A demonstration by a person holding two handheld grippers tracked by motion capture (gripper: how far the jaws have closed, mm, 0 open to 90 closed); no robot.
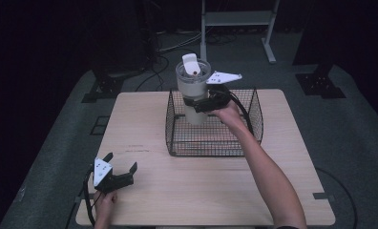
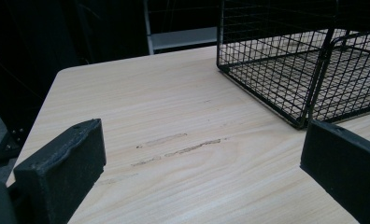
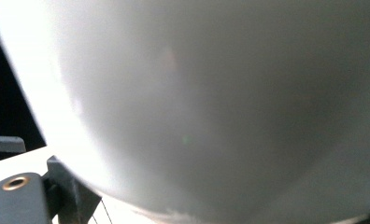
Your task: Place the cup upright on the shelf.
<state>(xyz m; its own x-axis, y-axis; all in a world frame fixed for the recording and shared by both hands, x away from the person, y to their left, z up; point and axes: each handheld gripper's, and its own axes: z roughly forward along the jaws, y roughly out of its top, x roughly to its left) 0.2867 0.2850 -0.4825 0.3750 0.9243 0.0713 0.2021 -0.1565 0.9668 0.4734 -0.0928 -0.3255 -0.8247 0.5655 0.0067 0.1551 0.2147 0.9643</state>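
Observation:
A white tumbler (image 1: 193, 90) with a clear lid and a raised flap is held upright above the black wire basket (image 1: 214, 143), over its back left part. My right gripper (image 1: 196, 103) is shut around the tumbler's middle, and its pale wall (image 3: 220, 102) looms close and blurred in the right gripper view. My left gripper (image 1: 121, 161) rests open near the table's front left corner, with bare wood between its jaws. In the left gripper view it (image 2: 202, 163) faces the basket's near corner (image 2: 301, 122).
The light wooden table (image 1: 201, 191) has faint scuff marks (image 2: 178, 147) on its left half. Dark floor, cables and a metal frame stand (image 1: 237, 21) lie beyond the far edge. Black stand feet sit on the floor at both back corners.

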